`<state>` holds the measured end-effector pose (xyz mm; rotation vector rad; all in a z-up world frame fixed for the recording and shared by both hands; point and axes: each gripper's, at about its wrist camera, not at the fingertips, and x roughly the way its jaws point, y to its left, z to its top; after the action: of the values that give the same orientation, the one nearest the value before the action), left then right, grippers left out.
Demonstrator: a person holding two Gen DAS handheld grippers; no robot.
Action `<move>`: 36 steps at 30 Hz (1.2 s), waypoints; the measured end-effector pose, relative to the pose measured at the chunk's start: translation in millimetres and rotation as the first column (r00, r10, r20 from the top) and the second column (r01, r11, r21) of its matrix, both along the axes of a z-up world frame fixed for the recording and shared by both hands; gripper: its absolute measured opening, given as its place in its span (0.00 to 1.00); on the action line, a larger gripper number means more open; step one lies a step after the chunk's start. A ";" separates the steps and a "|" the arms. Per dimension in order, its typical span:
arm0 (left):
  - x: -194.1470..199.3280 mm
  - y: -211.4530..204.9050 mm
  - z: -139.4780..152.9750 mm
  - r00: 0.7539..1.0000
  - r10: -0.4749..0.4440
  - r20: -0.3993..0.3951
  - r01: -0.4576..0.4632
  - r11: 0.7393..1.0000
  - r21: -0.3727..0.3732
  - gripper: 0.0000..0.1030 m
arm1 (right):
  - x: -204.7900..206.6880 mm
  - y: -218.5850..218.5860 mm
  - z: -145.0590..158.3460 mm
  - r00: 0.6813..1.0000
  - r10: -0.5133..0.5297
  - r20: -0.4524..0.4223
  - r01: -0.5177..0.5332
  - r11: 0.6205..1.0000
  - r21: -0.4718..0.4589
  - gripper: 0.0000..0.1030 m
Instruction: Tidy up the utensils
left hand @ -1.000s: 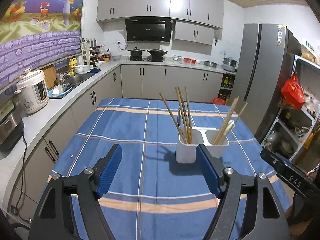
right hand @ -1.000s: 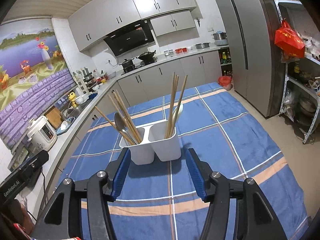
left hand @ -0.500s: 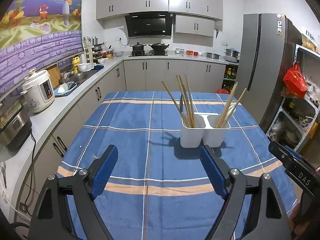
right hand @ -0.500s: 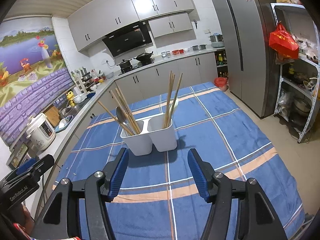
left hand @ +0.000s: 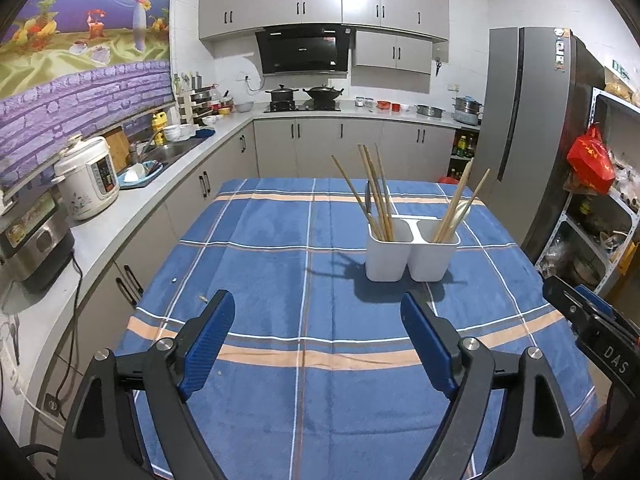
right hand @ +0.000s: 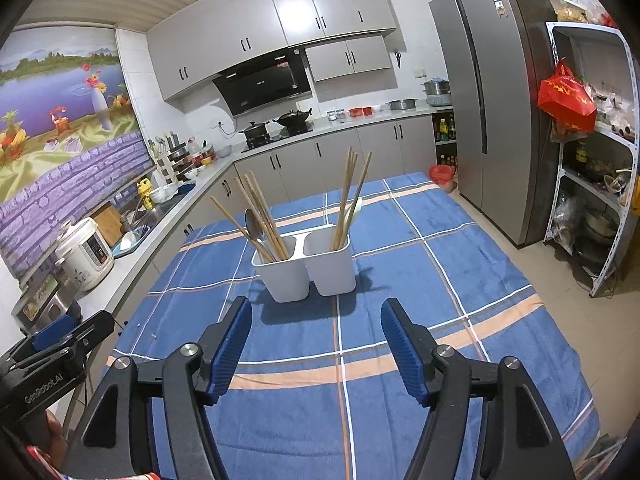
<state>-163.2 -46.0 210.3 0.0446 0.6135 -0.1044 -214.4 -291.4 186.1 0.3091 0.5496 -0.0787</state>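
A white two-compartment utensil holder stands on the blue plaid tablecloth; it also shows in the right wrist view. Its left compartment holds several wooden chopsticks and a metal spoon. Its right compartment holds chopsticks and a pale spoon. My left gripper is open and empty, well short of the holder. My right gripper is open and empty, a little in front of the holder.
A kitchen counter with a rice cooker and a sink runs along the left. A grey fridge and a metal shelf with a red bag stand to the right. The other gripper shows at each view's edge.
Both grippers have drawn back from the holder and risen, so the holder looks smaller and farther. Both stay open and empty.
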 end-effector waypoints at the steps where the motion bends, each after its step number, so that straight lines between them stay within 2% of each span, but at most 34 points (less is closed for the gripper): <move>1: -2.2 0.7 0.4 1.000 0.007 0.008 -0.007 1.000 0.006 0.85 | -1.1 0.5 -0.2 1.000 0.000 0.000 0.000 1.000 -0.001 0.70; 5: -12.7 3.4 5.2 0.997 0.034 0.069 -0.037 0.999 0.031 0.93 | -4.2 3.4 0.0 1.000 0.002 -0.001 -0.002 1.000 -0.003 0.70; 10: -28.8 4.7 17.8 0.981 0.077 0.176 -0.088 0.995 0.056 0.97 | -6.6 7.3 -1.3 1.000 0.006 0.000 -0.006 1.000 -0.005 0.70; 20: -42.3 13.1 26.8 0.955 0.126 0.269 -0.141 0.989 0.037 1.00 | -6.2 11.1 -1.9 1.000 0.010 -0.002 -0.010 1.000 -0.011 0.72; 23: -43.1 12.4 24.7 0.958 0.121 0.259 -0.137 0.990 0.042 1.00 | -2.5 10.6 -4.3 1.000 0.012 -0.013 -0.012 1.000 -0.008 0.73; 36: -31.4 -5.0 0.4 0.992 0.067 0.110 -0.075 0.995 0.069 1.00 | -5.8 -4.6 -15.6 0.999 -0.015 -0.031 0.014 1.000 -0.027 0.75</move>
<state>-194.6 -51.0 210.7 0.0986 0.5109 -0.0106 -220.1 -295.9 170.5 0.2865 0.5773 -0.1046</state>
